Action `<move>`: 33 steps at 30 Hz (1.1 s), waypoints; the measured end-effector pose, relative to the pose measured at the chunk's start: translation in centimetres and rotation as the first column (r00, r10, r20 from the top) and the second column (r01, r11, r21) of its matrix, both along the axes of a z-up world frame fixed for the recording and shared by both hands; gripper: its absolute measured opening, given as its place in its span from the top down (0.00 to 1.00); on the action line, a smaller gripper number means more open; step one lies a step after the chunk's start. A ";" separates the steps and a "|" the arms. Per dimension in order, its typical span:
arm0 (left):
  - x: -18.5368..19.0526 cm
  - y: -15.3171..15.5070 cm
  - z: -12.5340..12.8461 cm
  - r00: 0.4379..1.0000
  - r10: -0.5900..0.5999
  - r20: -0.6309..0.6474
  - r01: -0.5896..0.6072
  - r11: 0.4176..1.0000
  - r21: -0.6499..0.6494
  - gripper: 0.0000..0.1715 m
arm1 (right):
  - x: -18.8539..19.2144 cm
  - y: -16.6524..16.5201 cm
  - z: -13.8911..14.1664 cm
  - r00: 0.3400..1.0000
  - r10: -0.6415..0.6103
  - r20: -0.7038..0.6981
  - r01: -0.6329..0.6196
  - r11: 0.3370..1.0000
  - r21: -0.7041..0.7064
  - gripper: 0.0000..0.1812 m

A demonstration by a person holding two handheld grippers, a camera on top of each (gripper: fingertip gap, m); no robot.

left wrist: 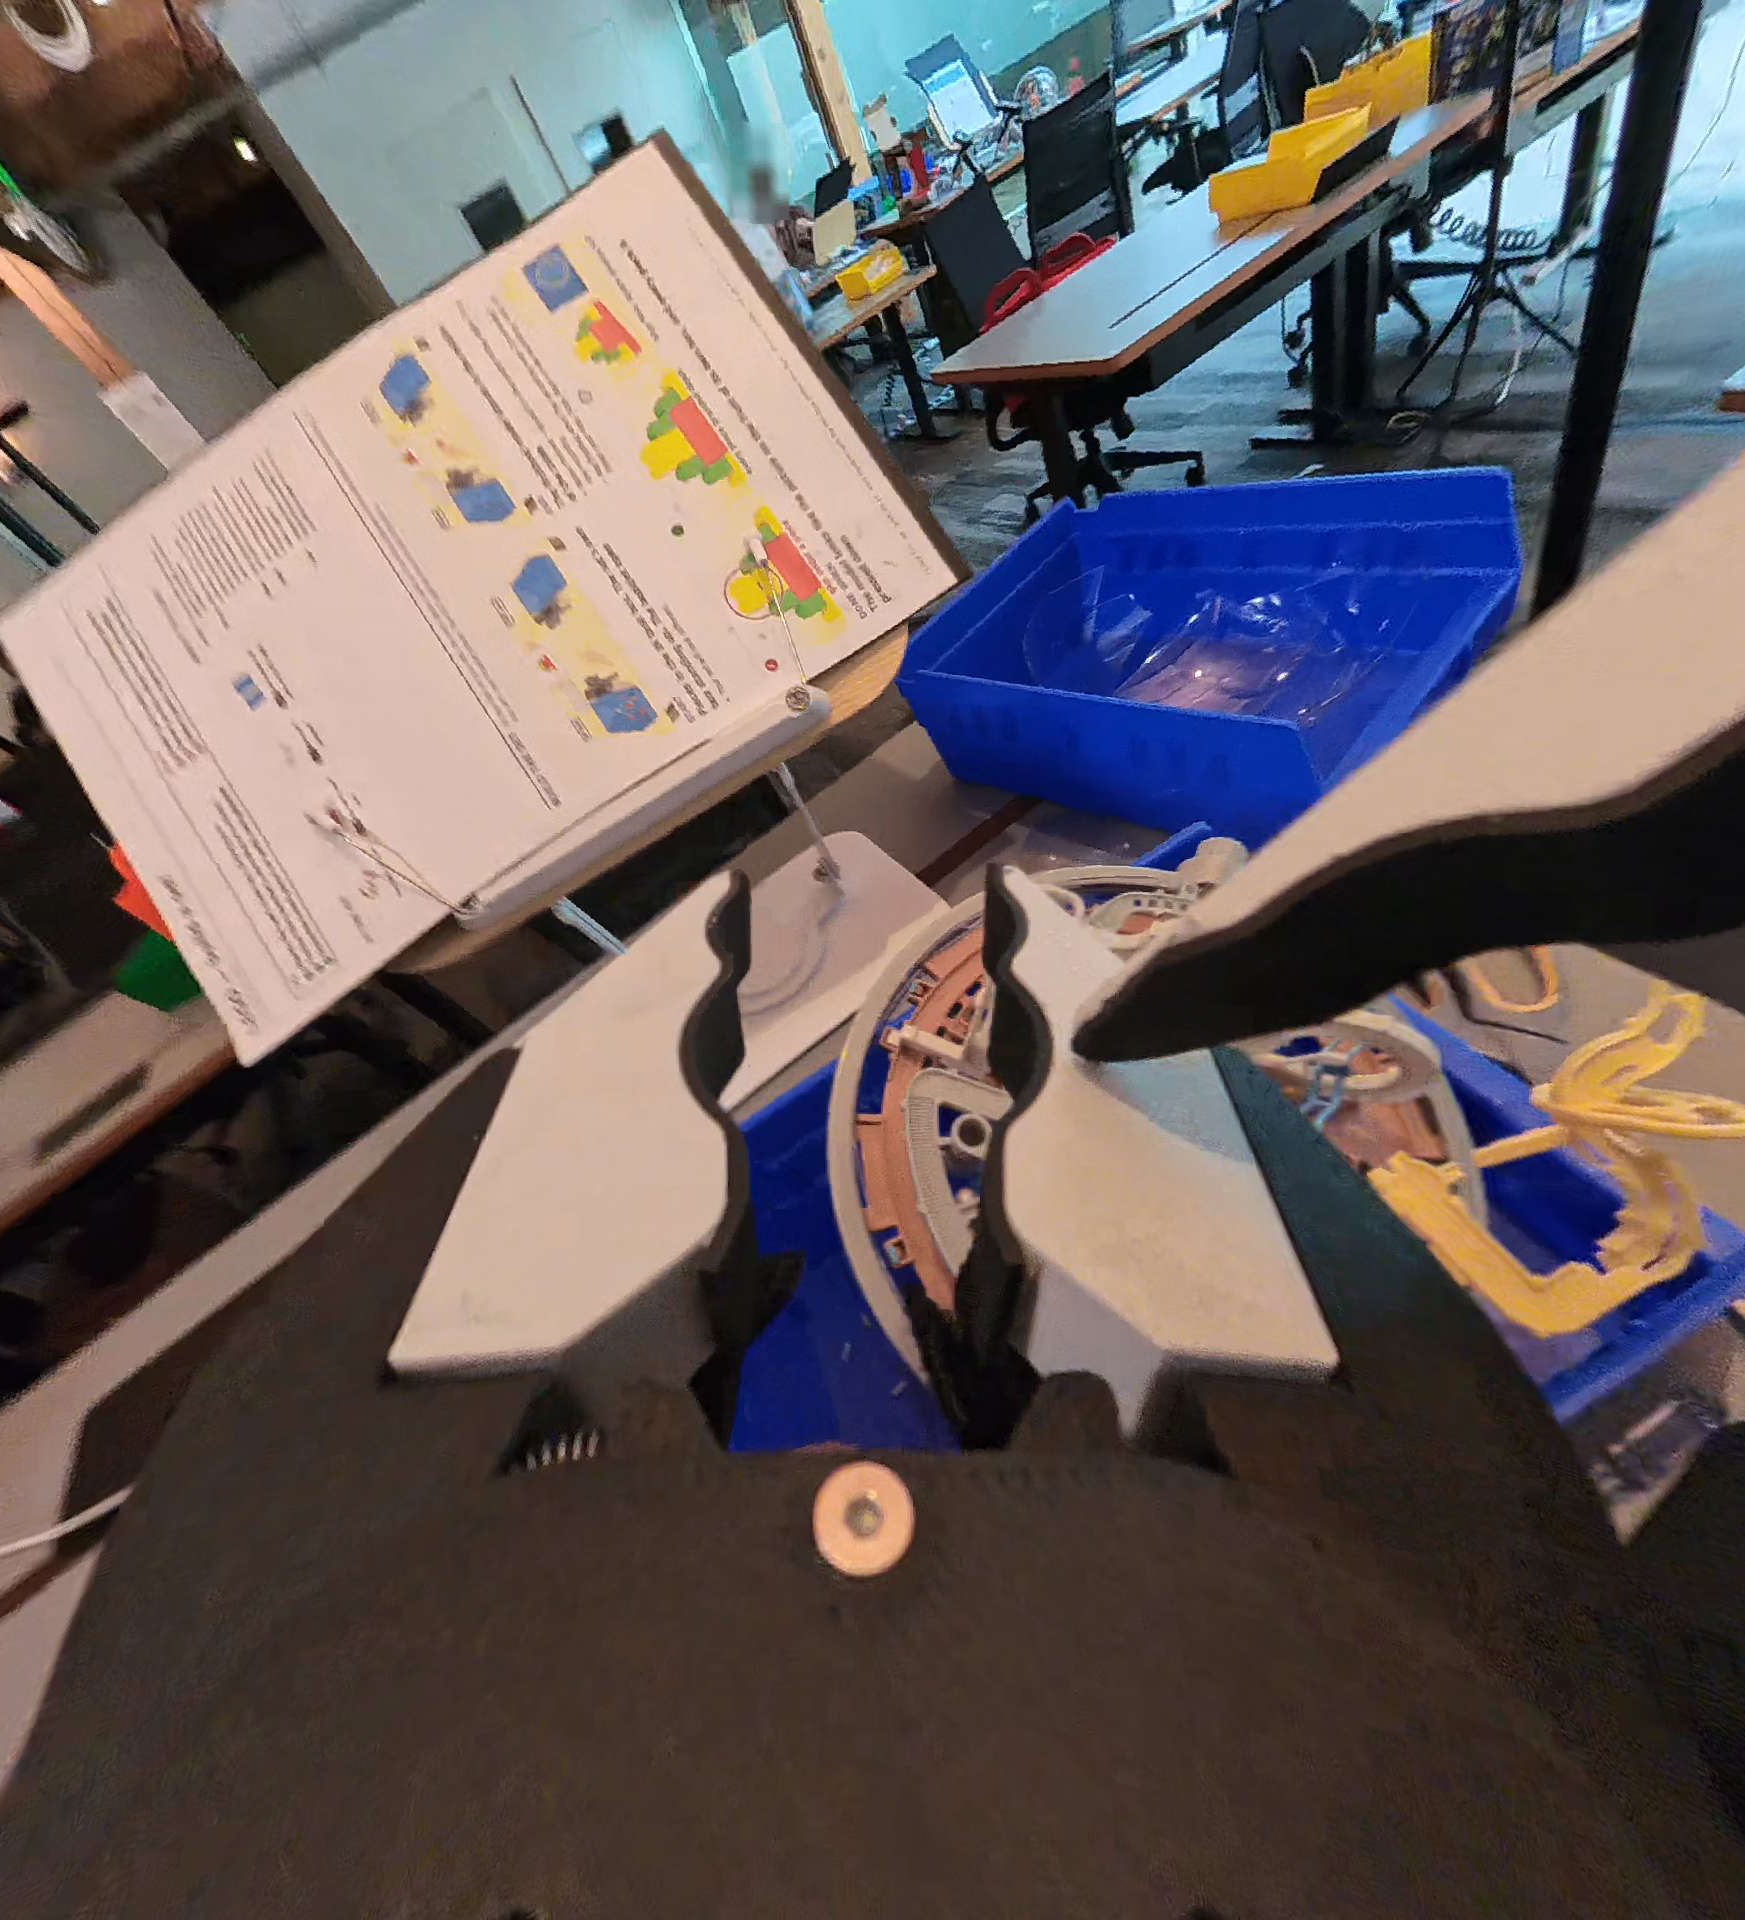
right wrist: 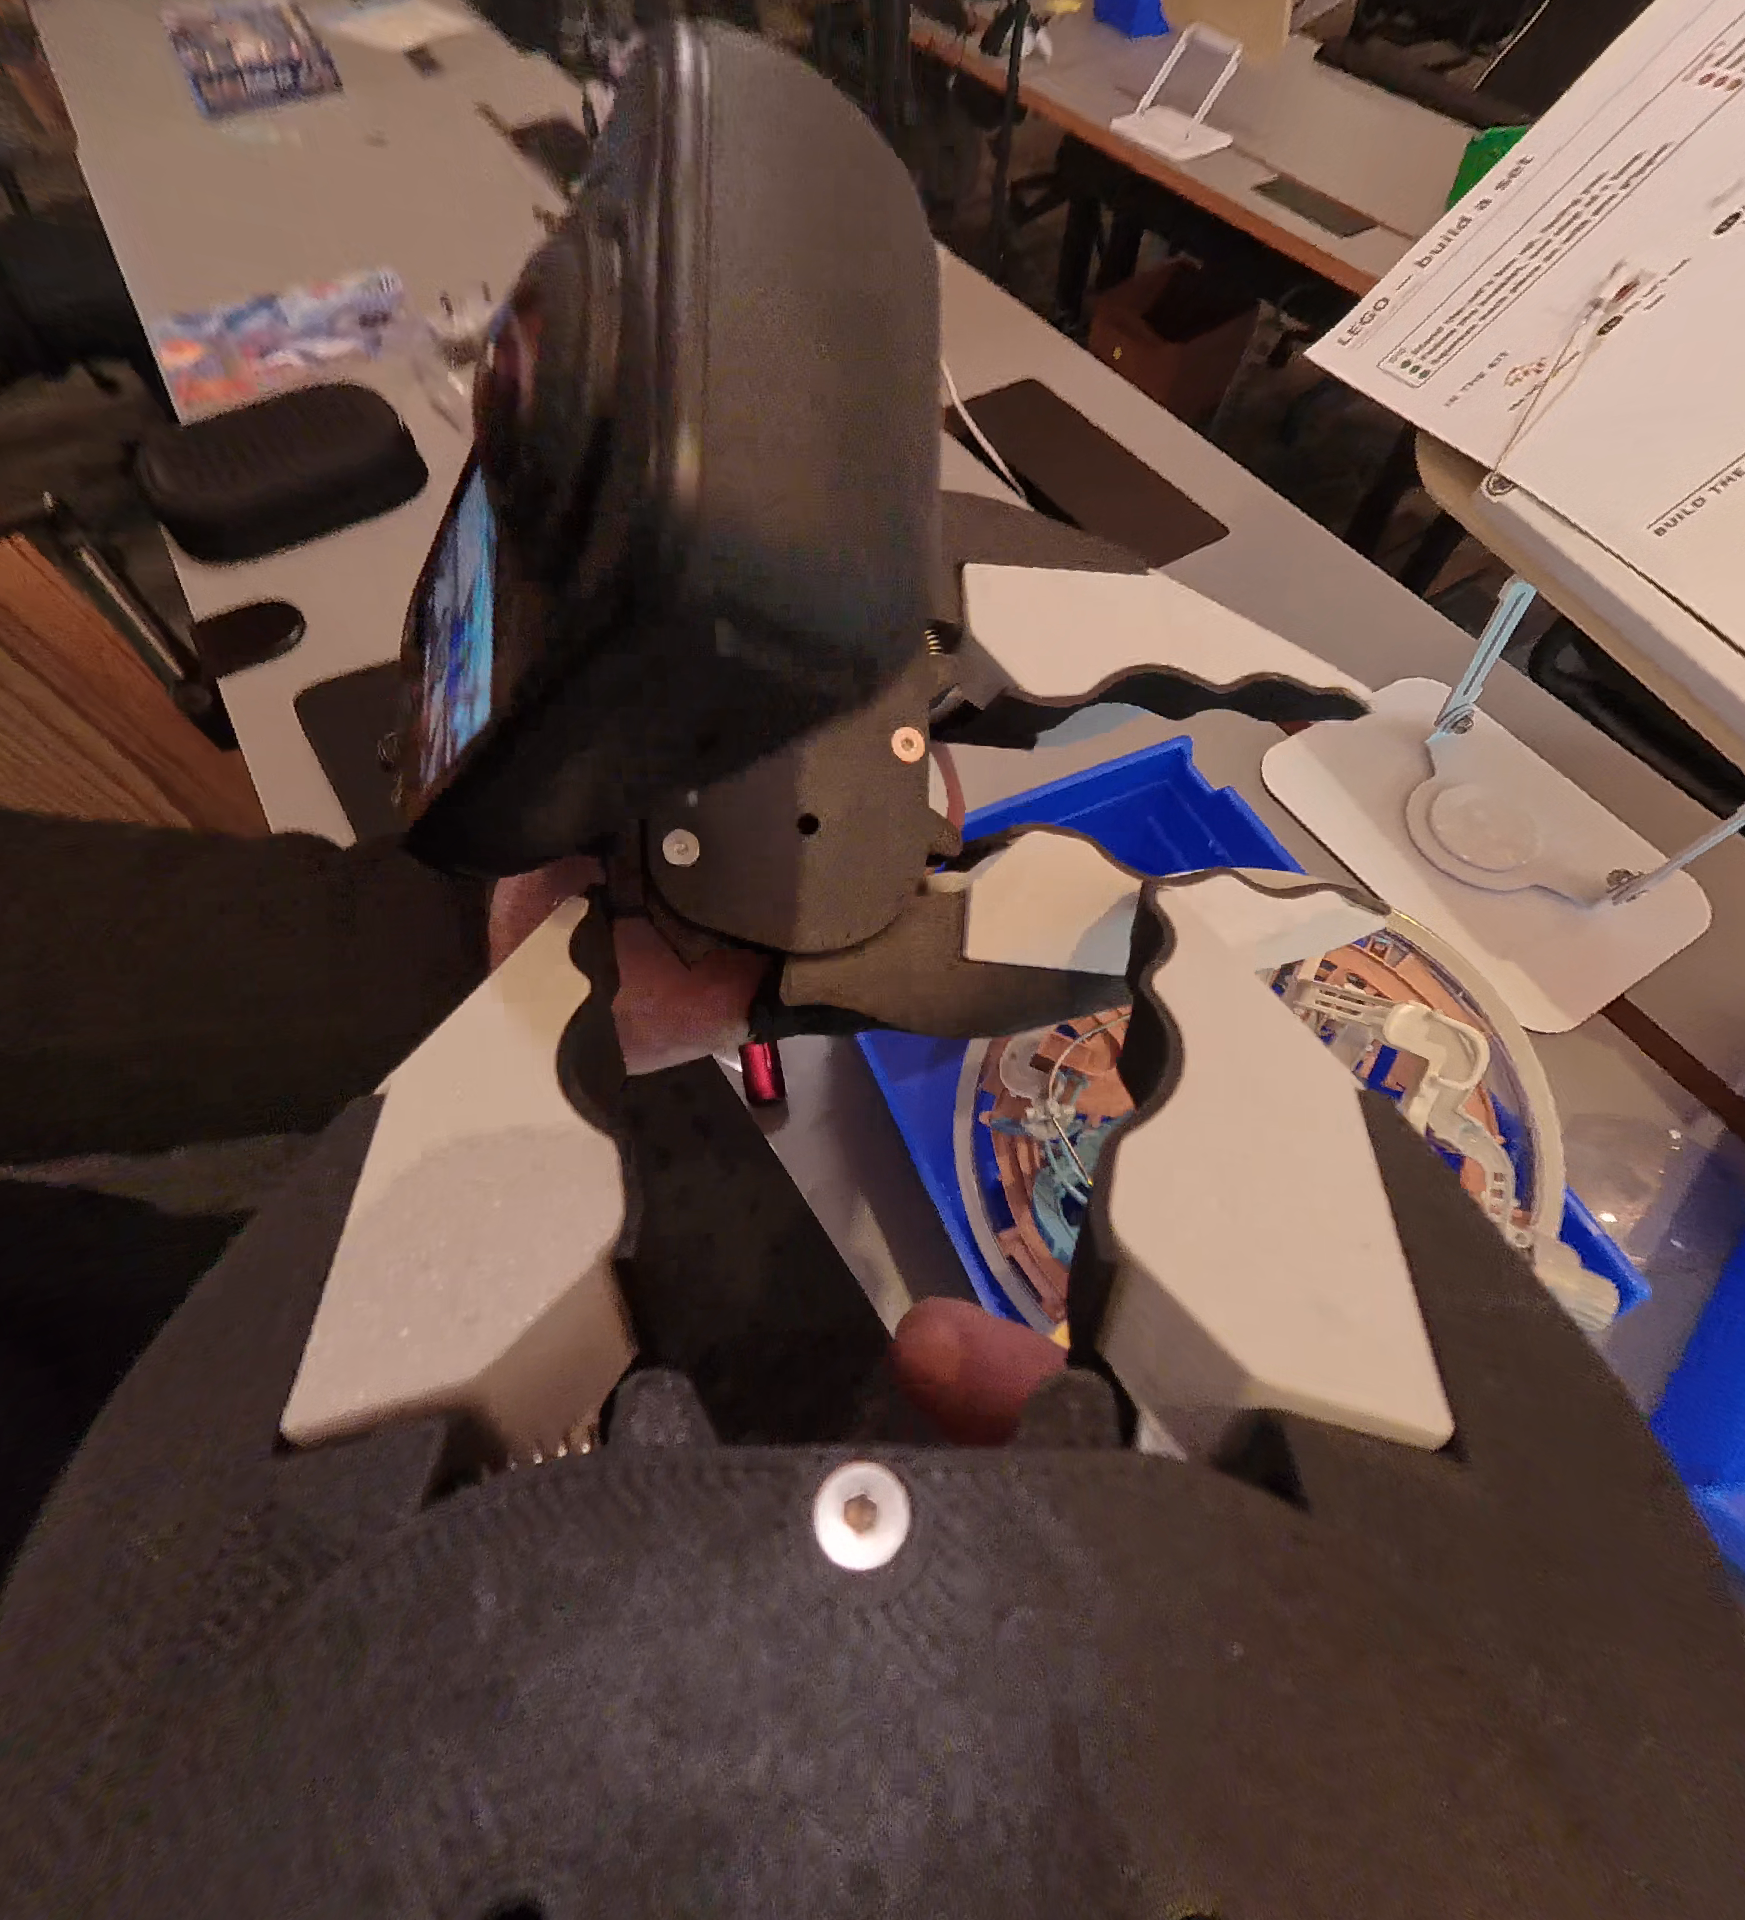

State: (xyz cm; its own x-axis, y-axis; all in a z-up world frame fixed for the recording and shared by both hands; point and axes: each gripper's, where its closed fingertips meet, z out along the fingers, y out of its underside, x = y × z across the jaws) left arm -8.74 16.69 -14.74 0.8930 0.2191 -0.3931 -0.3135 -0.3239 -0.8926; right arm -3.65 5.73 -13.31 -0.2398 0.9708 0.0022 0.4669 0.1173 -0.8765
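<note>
L gripper (left wrist: 863,1039) jaws apart over round model disc (left wrist: 909,1122) in blue bin (left wrist: 795,1299); R gripper (right wrist: 868,1049) also open, just beside. Keep both clear of disc's fragile bits.

A grey table (left wrist: 961,805) carries two blue bins (left wrist: 1211,644), and a white document stand (right wrist: 1491,862).

dim indoor light, motion blur, fisheye edges
</note>
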 end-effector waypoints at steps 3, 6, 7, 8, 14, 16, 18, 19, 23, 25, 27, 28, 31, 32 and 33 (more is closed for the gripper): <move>0.2 0.0 0.4 0.994 0.018 -0.111 -0.019 1.000 -0.007 0.80 | 0.2 -0.2 -0.1 0.997 0.059 0.041 -0.062 0.995 0.075 0.47; 0.9 0.0 0.4 0.986 -0.001 -0.168 -0.001 1.000 -0.015 0.79 | 0.6 -0.7 -0.3 0.990 0.127 0.068 -0.136 0.978 0.155 0.50; 1.2 0.0 0.5 0.985 -0.016 -0.170 0.014 1.000 -0.012 0.79 | 0.7 -1.0 -0.2 0.987 0.146 0.067 -0.156 0.972 0.174 0.51; 1.2 0.0 0.6 0.983 -0.015 -0.183 0.013 1.000 -0.015 0.79 | 0.7 -1.1 -0.3 0.985 0.154 0.076 -0.165 0.970 0.180 0.51; 0.8 -0.1 -0.3 0.962 -0.048 -0.268 0.022 0.995 -0.098 0.87 | 0.3 -1.3 -0.7 0.982 0.173 0.072 -0.182 0.970 0.163 0.52; 0.9 -0.1 -0.9 0.960 -0.054 -0.275 0.024 0.994 -0.111 0.89 | 0.3 -1.3 -1.2 0.978 0.181 0.100 -0.196 0.964 0.178 0.52; 1.0 -0.2 -0.9 0.963 -0.069 -0.259 0.041 0.993 -0.111 0.96 | 0.2 -1.5 -1.1 0.980 0.182 0.086 -0.195 0.964 0.180 0.52; 1.1 -0.2 -0.9 0.969 -0.076 -0.234 0.052 0.993 -0.105 0.96 | 0.2 -1.6 -1.0 0.980 0.181 0.082 -0.192 0.966 0.172 0.52; 2.0 -0.6 0.0 0.983 -0.130 -0.128 0.126 0.991 -0.034 1.00 | 1.0 -2.5 0.4 0.976 0.215 0.018 -0.216 0.969 0.123 0.49; 1.3 -1.6 -0.4 0.989 -0.136 -0.064 0.134 0.990 -0.033 1.00 | 2.3 -2.7 1.0 0.973 0.228 -0.021 -0.225 0.970 0.096 0.56; 1.0 -2.8 -0.6 0.982 -0.181 0.057 0.181 0.983 0.011 1.00 | 3.4 -2.6 0.8 0.972 0.231 -0.046 -0.229 0.972 0.043 0.40; 1.1 -3.4 -1.1 0.967 -0.215 0.135 0.214 0.977 0.023 1.00 | 3.8 -2.4 0.3 0.974 0.225 -0.038 -0.225 0.974 0.016 0.29; 1.6 -5.3 -1.8 0.898 -0.312 0.312 0.296 0.950 0.098 1.00 | 4.6 -1.9 -1.6 0.978 0.206 -0.016 -0.206 0.978 0.023 0.28; 2.4 -5.9 -1.6 0.853 -0.376 0.362 0.346 0.927 0.149 0.98 | 4.7 -1.7 -2.2 0.981 0.194 -0.009 -0.194 0.981 0.031 0.28; 3.0 -6.6 -1.7 0.802 -0.421 0.423 0.379 0.907 0.185 0.98 | 4.8 -1.6 -2.6 0.982 0.187 -0.016 -0.186 0.982 0.035 0.31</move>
State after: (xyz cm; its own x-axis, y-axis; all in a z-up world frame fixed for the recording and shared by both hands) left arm -5.71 10.14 -16.43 0.9808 -0.1824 0.0694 0.0376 -0.1724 -0.9843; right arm 1.12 4.15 -15.90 -0.4162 0.9084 0.0405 0.4169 0.2303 -0.8793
